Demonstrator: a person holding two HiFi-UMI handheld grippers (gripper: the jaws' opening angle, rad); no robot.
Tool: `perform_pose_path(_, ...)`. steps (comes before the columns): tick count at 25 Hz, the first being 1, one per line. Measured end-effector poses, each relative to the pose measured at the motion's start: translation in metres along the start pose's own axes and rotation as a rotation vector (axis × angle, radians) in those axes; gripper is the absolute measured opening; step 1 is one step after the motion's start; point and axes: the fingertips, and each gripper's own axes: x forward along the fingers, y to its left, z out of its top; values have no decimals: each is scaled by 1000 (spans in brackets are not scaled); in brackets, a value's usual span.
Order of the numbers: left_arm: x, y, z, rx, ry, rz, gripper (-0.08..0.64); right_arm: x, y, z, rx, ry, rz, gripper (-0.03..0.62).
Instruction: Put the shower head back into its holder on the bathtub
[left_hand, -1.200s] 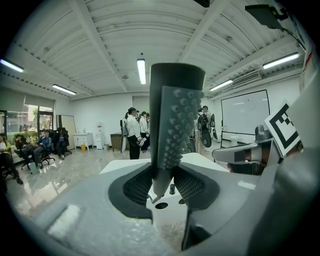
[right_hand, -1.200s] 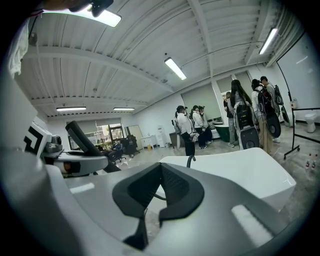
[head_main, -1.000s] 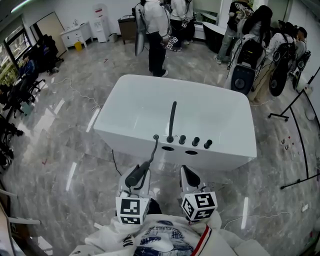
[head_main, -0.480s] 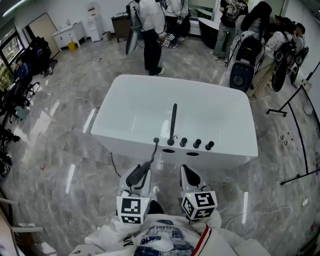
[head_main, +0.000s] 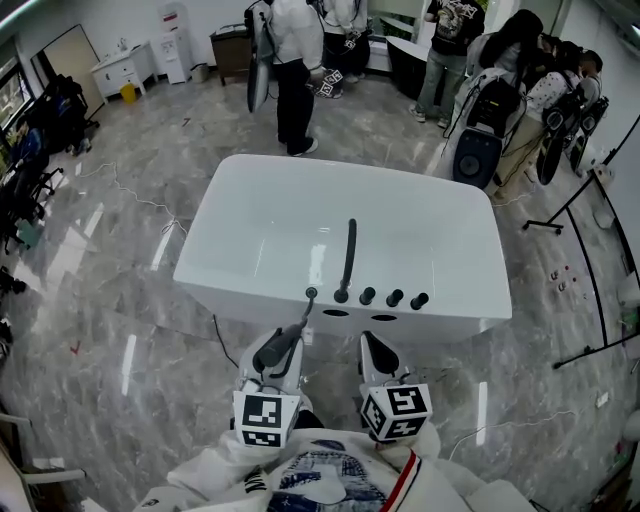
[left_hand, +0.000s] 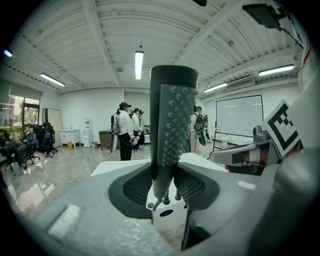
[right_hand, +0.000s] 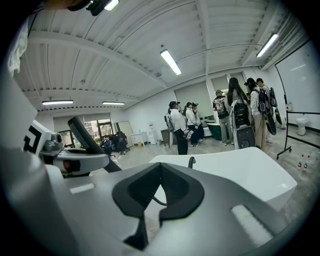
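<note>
A white bathtub (head_main: 270, 230) fills the middle of the head view. On its near rim stand a long black spout (head_main: 349, 255), three black knobs (head_main: 394, 298) and, left of them, a small round dark holder (head_main: 311, 293). My left gripper (head_main: 280, 352) is shut on the dark shower head (head_main: 270, 355), just short of the tub's front wall. A thin dark stem or hose runs from the head towards the holder. In the left gripper view the shower head (left_hand: 171, 120) stands upright between the pads, nozzles facing right. My right gripper (head_main: 378, 350) is beside it, shut and holding nothing.
Several people stand beyond the tub's far side, one (head_main: 290, 60) close to it. A black speaker (head_main: 477, 155) and stands (head_main: 590, 270) are at the right, chairs (head_main: 25, 130) at the left. A cable (head_main: 225, 340) trails on the glossy floor by the tub's near left corner.
The tub has drawn nearer in the head view as both grippers moved towards its front wall. The left gripper's hold on the shower head is unchanged.
</note>
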Motion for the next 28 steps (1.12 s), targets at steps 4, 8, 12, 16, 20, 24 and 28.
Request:
perform_pose_path(4, 10, 13, 4, 15, 0, -32, 141, 16, 6, 5, 6, 2, -20, 5)
perform_pose_path(8, 13, 20, 4, 30, -4, -67, 141, 26, 10, 5, 12, 2, -44, 5)
perform_pose_path(12, 18, 28, 1, 27, 4, -81, 141, 33, 13, 7, 15, -3, -63, 5)
perform_pose_path(16, 24, 34, 3, 19, 4, -83, 141, 36, 9, 12, 10, 3, -77, 5)
perform_pose_path(20, 36, 34, 5, 18, 12, -84, 141, 41, -1, 13, 13, 16, -89, 5)
perform_pose_path(24, 45, 38, 0, 5, 22, -76, 141, 49, -5, 11, 11, 29, -84, 6)
perform_pose_path(28, 62, 37, 2, -1, 31, -64, 141, 62, -19, 15, 3, 39, -75, 5)
